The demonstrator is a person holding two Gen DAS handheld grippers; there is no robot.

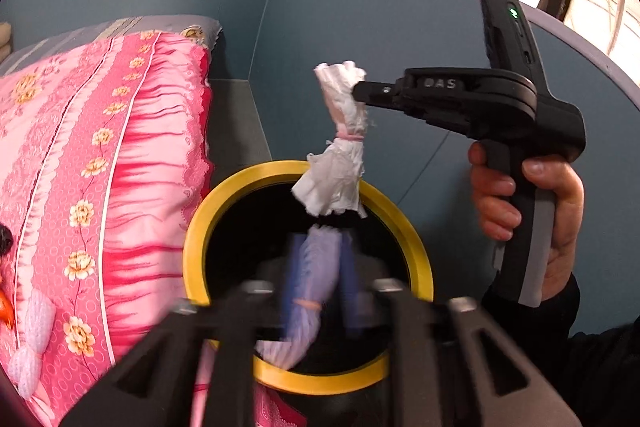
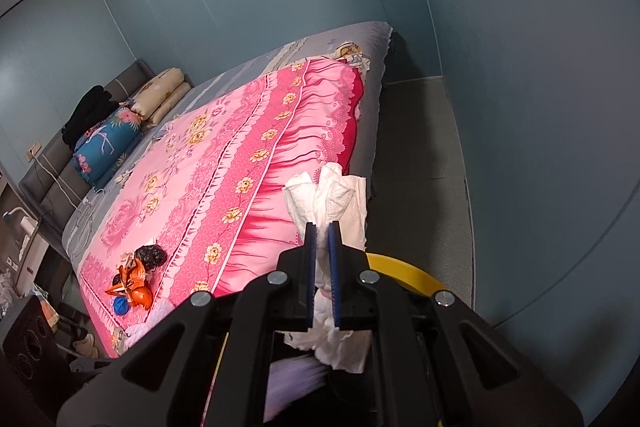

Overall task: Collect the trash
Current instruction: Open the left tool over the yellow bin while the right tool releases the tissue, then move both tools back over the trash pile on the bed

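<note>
A yellow-rimmed black trash bin [image 1: 208,223] stands on the floor beside the bed. My right gripper [image 1: 356,93] is shut on a white tissue bundle [image 1: 340,155] tied with a pink band, and holds it hanging over the bin's far rim. In the right wrist view the tissue [image 2: 332,199] sticks out between the shut fingers of my right gripper [image 2: 321,227], with the bin rim [image 2: 408,267] below. My left gripper [image 1: 318,247] is over the bin mouth with a blurred pale purple tissue bundle [image 1: 312,291] between its fingers.
A bed with a pink floral quilt [image 2: 208,163] lies to the left. More trash [image 2: 134,281], orange, black and blue pieces, sits on the quilt near the foot. Pillows [image 2: 160,95] lie at the head. Blue walls [image 2: 520,107] close in on the right.
</note>
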